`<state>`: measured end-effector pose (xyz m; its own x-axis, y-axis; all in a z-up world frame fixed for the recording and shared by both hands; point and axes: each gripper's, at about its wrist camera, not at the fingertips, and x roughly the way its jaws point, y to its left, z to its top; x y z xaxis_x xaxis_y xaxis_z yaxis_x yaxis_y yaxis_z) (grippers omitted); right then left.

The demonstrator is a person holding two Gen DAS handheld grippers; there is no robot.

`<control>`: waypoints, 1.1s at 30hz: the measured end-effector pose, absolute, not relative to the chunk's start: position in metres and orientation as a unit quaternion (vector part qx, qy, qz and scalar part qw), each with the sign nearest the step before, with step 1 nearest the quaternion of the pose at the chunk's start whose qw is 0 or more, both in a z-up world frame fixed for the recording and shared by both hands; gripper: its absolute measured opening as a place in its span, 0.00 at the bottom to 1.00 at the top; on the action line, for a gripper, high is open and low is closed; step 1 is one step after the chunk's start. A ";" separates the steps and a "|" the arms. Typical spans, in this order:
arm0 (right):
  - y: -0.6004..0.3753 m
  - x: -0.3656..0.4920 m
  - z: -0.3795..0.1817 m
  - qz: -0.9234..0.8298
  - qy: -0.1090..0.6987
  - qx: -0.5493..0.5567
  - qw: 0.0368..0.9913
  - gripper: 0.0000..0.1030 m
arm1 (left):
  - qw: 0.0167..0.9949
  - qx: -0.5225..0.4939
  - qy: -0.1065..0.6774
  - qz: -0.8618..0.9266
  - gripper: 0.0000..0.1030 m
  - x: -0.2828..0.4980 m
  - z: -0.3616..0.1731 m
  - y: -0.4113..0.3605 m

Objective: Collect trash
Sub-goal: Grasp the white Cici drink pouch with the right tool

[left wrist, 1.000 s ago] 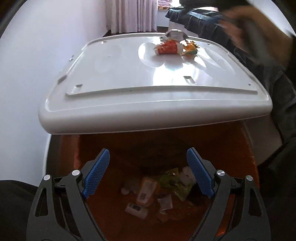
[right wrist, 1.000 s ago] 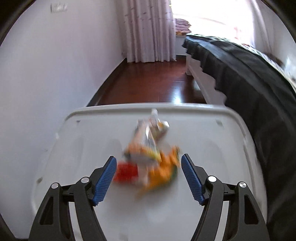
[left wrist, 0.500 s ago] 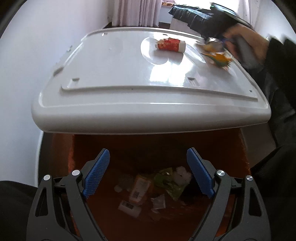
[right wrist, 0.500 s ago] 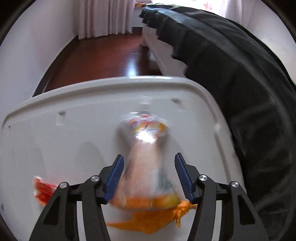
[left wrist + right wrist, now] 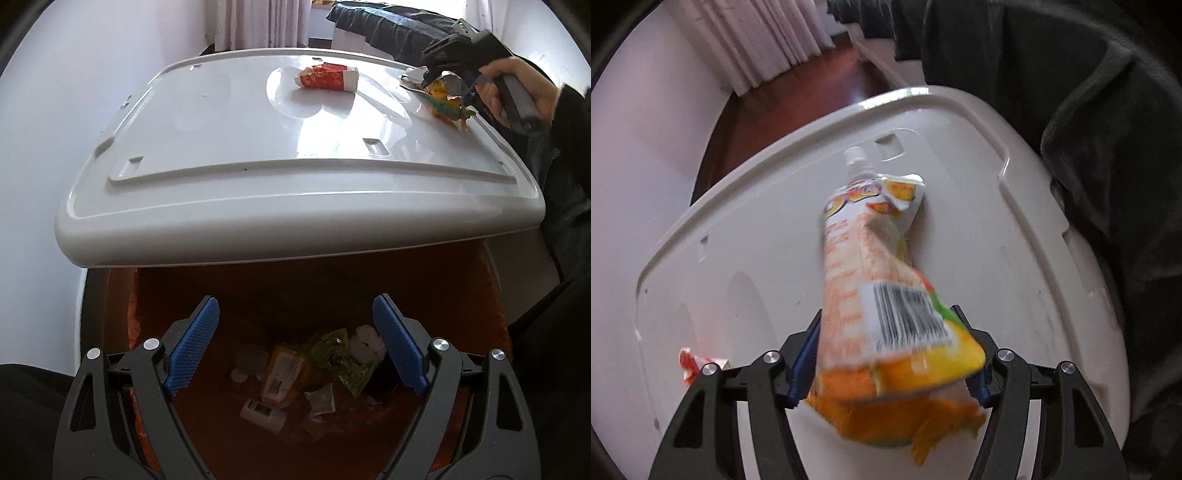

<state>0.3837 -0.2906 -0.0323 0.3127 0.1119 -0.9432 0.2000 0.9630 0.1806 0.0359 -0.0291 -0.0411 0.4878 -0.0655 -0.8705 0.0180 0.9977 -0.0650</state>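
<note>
Just changed: my right fingers [image 5: 892,360] have closed on the crinkled white-and-orange spouted drink pouch [image 5: 875,280] by its bottom end, barcode side up, with the spout pointing away from me.
Also caught: a torn orange wrapper [image 5: 916,424] hangs under the pouch below my fingers; motion blur there is strong, so I cannot tell whether it is pinched with the pouch or only snagged on it.
What it means: I judge the pick made, so what is left for this piece is the carry to the bin and the drop.
Left fingers: my left fingers [image 5: 295,345] are spread wide and hold nothing, poised above the orange-lined trash bin [image 5: 476,295].
Bin contents: wrappers, a small white bottle and crumpled paper [image 5: 317,369] lie below, between my left fingers.
Against a second ago: my right fingers were wide apart then, with the pouch and wrapper lying loose between them on the glossy white plastic lid serving as a desk [image 5: 229,147]; half a second ago they were closing on the pouch.
Carried so far: the pouch is now at the right edge of the lid, near the dark bed cover [image 5: 1071,92].
Left behind: the crushed red-and-white paper cup [image 5: 328,76] lies on the lid, far ahead of my left fingers and off to the left of my right ones.
Left side: my left fingers have stayed put over the bin.
</note>
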 end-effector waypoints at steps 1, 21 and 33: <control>-0.289 0.388 -0.029 -0.028 0.588 0.125 0.799 0.62 | 0.862 -0.023 0.505 -0.025 0.81 0.036 -0.041 -0.030; -0.266 0.426 -0.008 0.029 0.634 0.088 0.767 0.71 | 0.864 -0.028 0.503 -0.025 0.81 0.037 -0.041 -0.027; -0.278 0.396 0.031 0.037 0.626 0.035 0.778 0.74 | 0.862 -0.029 0.505 -0.030 0.81 0.040 -0.043 -0.028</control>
<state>0.3960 -0.2785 0.0314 0.2137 0.1008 -0.9717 -0.0139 0.9949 0.1002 0.0397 -0.0280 -0.0426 0.4883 -0.0808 -0.8689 0.0213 0.9965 -0.0808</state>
